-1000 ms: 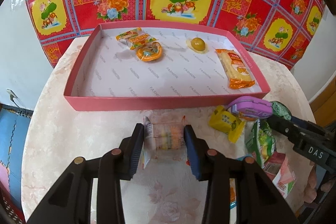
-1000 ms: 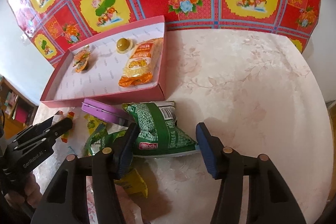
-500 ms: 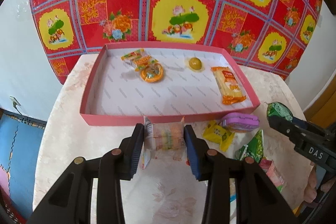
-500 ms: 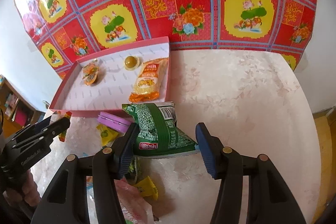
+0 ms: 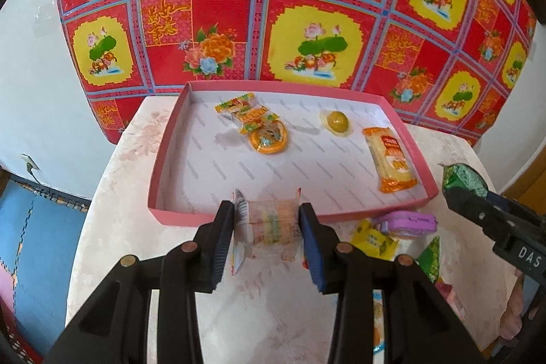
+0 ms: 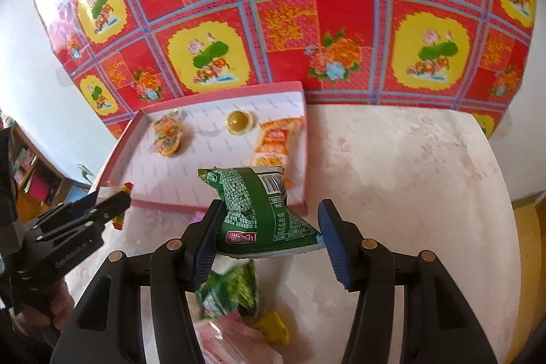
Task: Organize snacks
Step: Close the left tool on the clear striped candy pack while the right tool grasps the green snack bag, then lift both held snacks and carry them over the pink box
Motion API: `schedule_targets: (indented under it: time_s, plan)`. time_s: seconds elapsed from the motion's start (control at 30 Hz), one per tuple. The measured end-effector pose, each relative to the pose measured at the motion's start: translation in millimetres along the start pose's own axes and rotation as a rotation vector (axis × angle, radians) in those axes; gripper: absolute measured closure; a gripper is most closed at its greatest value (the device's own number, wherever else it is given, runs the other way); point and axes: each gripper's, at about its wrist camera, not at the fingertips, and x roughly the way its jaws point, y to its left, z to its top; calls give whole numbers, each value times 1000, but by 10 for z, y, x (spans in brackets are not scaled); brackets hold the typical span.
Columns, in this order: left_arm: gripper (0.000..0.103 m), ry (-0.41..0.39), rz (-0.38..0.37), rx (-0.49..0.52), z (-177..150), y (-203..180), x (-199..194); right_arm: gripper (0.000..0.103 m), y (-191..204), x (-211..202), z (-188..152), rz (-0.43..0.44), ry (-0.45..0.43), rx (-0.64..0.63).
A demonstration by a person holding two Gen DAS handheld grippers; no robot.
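The clear candy packet (image 5: pixel 271 220), clenched in the left tongs (image 5: pixel 267 222), and the green snack bag (image 6: pixel 259 214), clenched in the right tongs (image 6: pixel 269 229), have risen off the bench (image 6: pixel 409 179), now near the pink tray (image 5: pixel 170 139). Inside the tray: an orange packet (image 5: pixel 390 159), a yellow candy (image 5: pixel 336 121), two small wrappers (image 5: pixel 256 125).

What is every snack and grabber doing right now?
left gripper: shut on the clear candy packet, lifted.
right gripper: shut on the green snack bag, lifted.
pink tray: open, on the table.
orange cracker pack: lying flat in tray.
round yellow candy: in tray.
purple case: closed, on table.
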Motion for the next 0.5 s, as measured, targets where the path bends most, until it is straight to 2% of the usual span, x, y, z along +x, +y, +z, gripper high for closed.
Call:
schedule_targets:
  time_s: [0.5]
  plan:
    - [62,-4,42,-11,223,119,284,46,293,349,266,38,19,-4]
